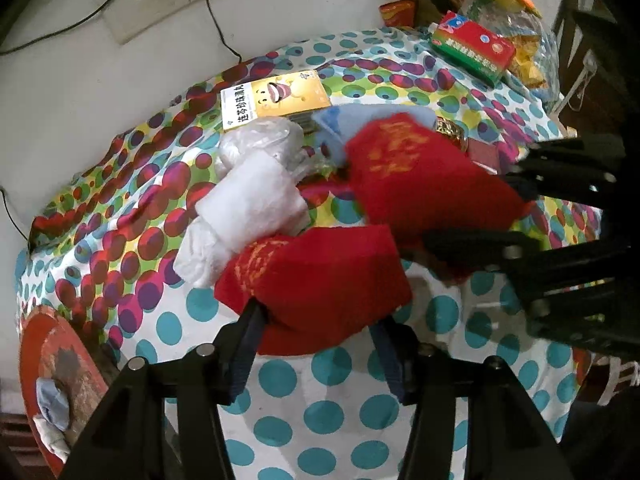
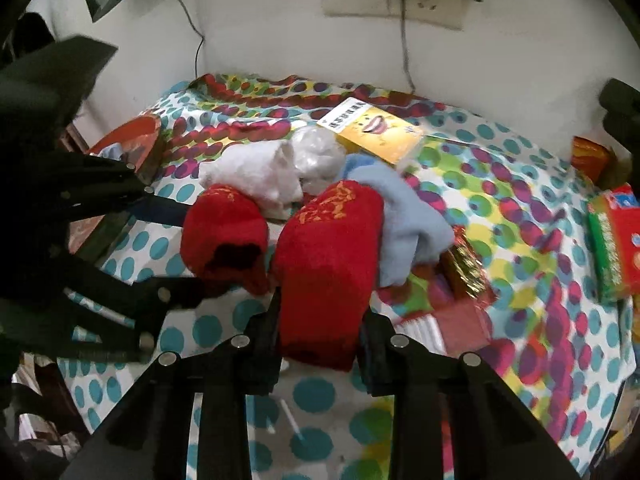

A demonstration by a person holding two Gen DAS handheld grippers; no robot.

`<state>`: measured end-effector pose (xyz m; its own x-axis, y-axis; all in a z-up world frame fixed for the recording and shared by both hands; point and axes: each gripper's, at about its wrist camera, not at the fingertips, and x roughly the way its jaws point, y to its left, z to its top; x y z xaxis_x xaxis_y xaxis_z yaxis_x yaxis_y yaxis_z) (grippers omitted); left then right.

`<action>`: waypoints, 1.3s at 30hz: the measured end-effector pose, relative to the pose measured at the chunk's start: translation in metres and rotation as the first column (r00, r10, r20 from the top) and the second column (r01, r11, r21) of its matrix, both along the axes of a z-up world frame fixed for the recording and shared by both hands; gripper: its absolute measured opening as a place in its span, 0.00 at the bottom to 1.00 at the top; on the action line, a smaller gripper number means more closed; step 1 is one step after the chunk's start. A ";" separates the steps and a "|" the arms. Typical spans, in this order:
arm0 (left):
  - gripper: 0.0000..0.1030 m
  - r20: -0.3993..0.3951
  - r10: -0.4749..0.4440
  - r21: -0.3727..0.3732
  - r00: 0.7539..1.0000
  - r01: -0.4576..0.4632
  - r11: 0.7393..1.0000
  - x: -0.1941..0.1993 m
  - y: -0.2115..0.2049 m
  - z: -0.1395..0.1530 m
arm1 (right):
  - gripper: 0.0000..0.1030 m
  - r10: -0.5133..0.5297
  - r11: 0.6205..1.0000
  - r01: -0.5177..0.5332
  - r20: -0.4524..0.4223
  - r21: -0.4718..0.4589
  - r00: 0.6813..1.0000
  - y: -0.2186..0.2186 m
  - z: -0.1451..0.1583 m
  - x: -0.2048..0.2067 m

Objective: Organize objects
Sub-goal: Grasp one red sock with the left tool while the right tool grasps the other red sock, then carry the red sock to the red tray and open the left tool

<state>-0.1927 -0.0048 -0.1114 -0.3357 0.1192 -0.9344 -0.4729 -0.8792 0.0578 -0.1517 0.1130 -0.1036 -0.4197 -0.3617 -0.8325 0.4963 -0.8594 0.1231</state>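
Observation:
Two red socks with gold lettering lie on the polka-dot tablecloth (image 1: 340,396). My left gripper (image 1: 320,320) is shut on the near red sock (image 1: 320,280), which shows at the left in the right wrist view (image 2: 224,232). My right gripper (image 2: 320,316) is shut on the other red sock (image 2: 328,264), which shows at the right in the left wrist view (image 1: 420,172). A white sock (image 1: 248,200) and a light blue sock (image 2: 404,216) lie just behind them.
A yellow box (image 1: 276,98) and a crumpled clear bag (image 1: 260,140) lie behind the socks. A red-green box (image 1: 472,46) and snack bags sit at the far right. A red plate (image 1: 52,364) holding small cloths is at the left edge. A gold-wrapped item (image 2: 468,268) lies to the right.

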 end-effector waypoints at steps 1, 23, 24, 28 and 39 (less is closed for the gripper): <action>0.53 0.000 0.006 0.006 1.000 -0.006 1.000 0.000 0.000 0.000 | 0.28 -0.008 1.000 0.008 0.001 -0.006 1.000 0.005 0.002 0.003; 0.32 0.018 0.142 0.148 0.990 -0.144 0.978 -0.011 -0.028 0.011 | 0.28 -0.037 0.995 0.041 0.050 -0.096 0.998 0.024 0.001 0.025; 0.32 0.013 0.144 0.144 0.990 -0.144 0.979 -0.010 -0.027 0.012 | 0.28 -0.038 0.995 0.042 0.046 -0.094 0.998 0.023 0.002 0.026; 0.32 0.003 0.132 0.141 0.991 -0.131 0.981 -0.001 -0.023 0.021 | 0.28 -0.034 0.995 0.037 0.041 -0.092 0.999 0.022 0.004 0.028; 0.32 -0.033 0.187 0.155 0.982 -0.180 0.971 0.018 -0.043 0.054 | 0.28 -0.028 0.997 0.031 0.043 -0.075 0.999 0.012 0.000 0.033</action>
